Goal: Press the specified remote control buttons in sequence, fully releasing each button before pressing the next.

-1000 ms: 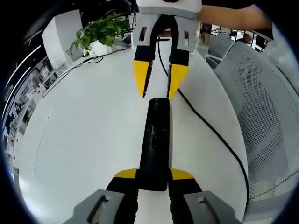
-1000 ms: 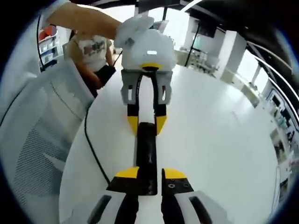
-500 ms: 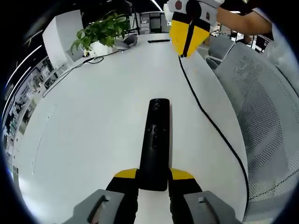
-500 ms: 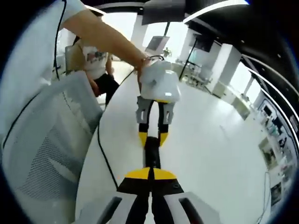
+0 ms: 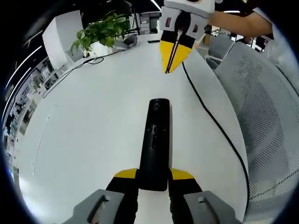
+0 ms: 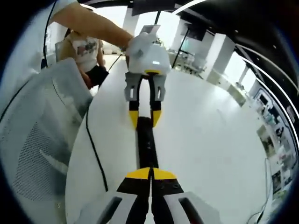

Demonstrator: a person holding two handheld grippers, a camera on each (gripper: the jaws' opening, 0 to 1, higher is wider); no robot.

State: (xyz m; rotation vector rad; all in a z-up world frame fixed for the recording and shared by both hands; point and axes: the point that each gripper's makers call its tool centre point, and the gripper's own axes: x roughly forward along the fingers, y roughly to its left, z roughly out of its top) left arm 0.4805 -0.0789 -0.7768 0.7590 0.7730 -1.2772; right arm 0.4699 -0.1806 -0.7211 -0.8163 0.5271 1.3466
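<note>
Left gripper view: remote (image 5: 156,140) well inside table edge (image 5: 243,154).

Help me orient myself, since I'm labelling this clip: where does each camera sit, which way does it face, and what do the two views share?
Left gripper view: rides on the left gripper, looking along the black remote it clamps, lying on the white table; the right gripper hovers shut beyond the remote's far end, a person's arm behind it.
Right gripper view: rides on the right gripper, facing back down the remote toward the left gripper and the arm holding it.
Shared: remote, table, black cable, mesh chair.
</note>
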